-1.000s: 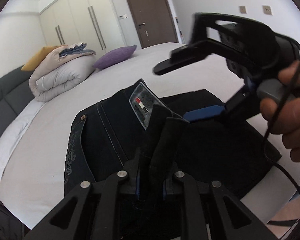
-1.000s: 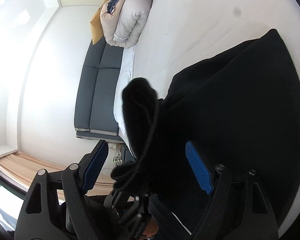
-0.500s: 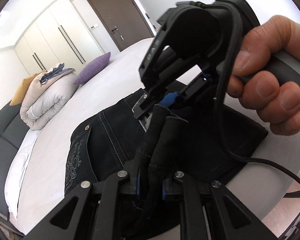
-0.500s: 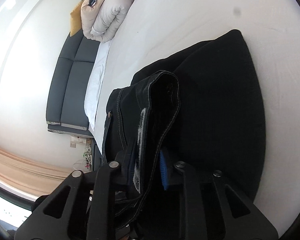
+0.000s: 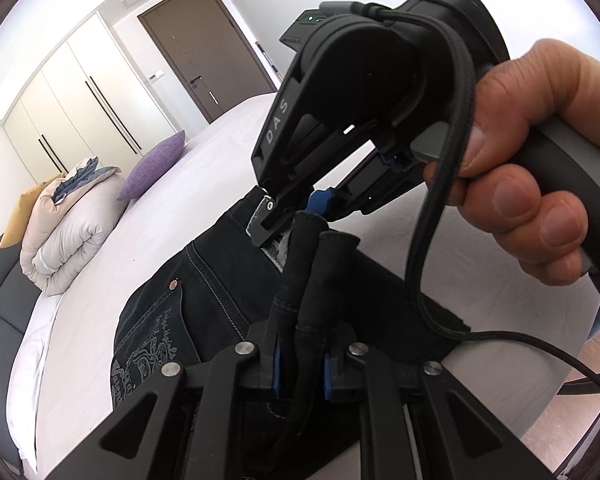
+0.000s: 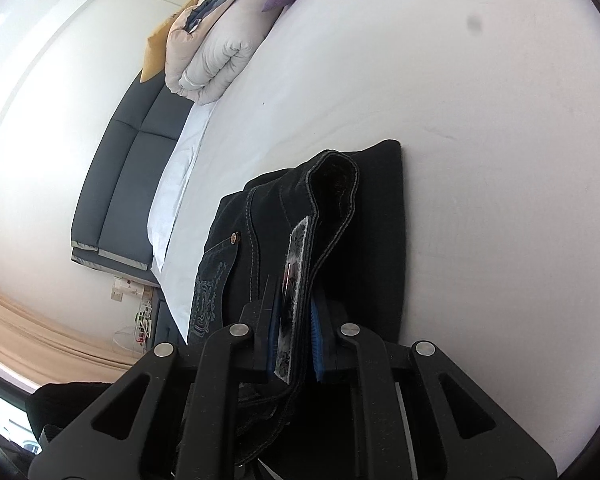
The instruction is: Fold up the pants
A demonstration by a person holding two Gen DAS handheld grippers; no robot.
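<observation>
Since a second ago the right gripper (image 6: 294,342), whose jaws were standing wide apart beside the cloth, has come in over the left one and is now clamping the waistband of the pants (image 6: 332,216), label patch (image 6: 296,256) and all, between its blue pads; the last two readings differ too little to call it closing, and the pads are pressing on the fabric; the left gripper (image 5: 300,364) is keeping its hold on a bunched fold of the same dark denim, jaws drawn tight on it, the cloth rising out of them in two rolled ridges; in the left wrist view the right gripper (image 5: 288,220) is sitting just beyond those ridges, with the person's hand (image 5: 532,184) wrapped round its grey handle and a black cable (image 5: 428,240) looping down from it; the two grips are probably set close together on one edge so that the layers can be carried as one and laid over evenly; the pants are lying already doubled on the white bed (image 6: 480,120), near its edge, the embroidered back pocket (image 5: 148,344) facing up; a rolled duvet (image 5: 68,240) and purple pillow (image 5: 156,164) are lying well apart at the headboard end, with wardrobe doors (image 5: 80,92) and a brown door (image 5: 204,52) beyond.
</observation>
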